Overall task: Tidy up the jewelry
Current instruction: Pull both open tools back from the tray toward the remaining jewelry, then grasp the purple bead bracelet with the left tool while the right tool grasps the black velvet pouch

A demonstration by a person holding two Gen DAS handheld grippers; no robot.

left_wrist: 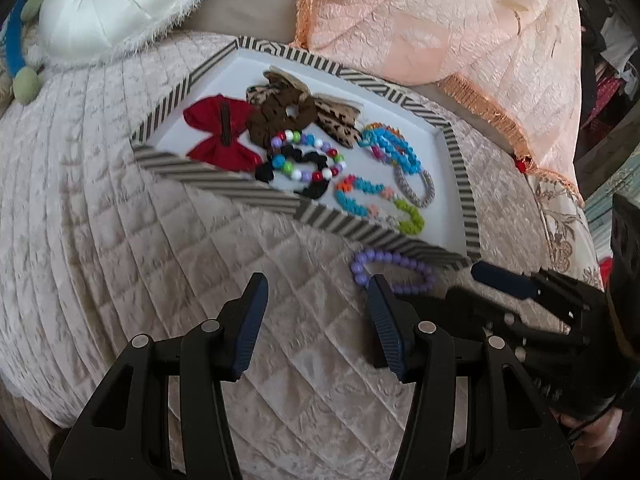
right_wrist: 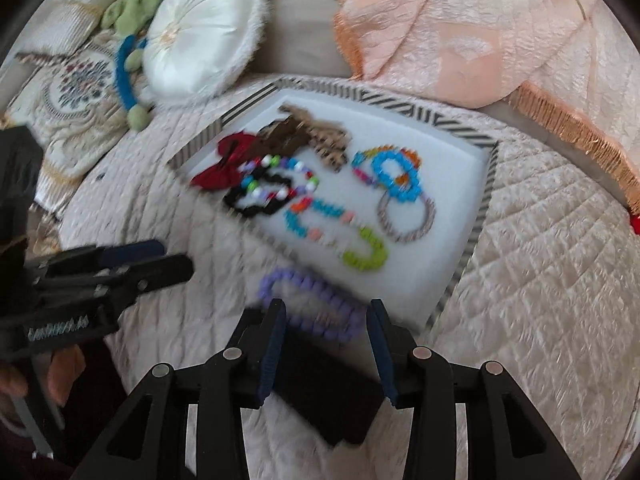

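Observation:
A white tray with a striped rim lies on the quilted bed. It holds a red bow, a brown scrunchie, a multicoloured bead bracelet on a black scrunchie, blue and green bead strings and a grey ring. A purple bead bracelet lies on the quilt just outside the tray's near rim. My left gripper is open and empty, its right finger just in front of the bracelet. My right gripper is open, straddling the bracelet's near end, above a dark flat object.
A white round cushion and a blue-and-green toy lie at the back left. A peach fringed blanket is heaped behind and right of the tray. Embroidered cushions sit far left.

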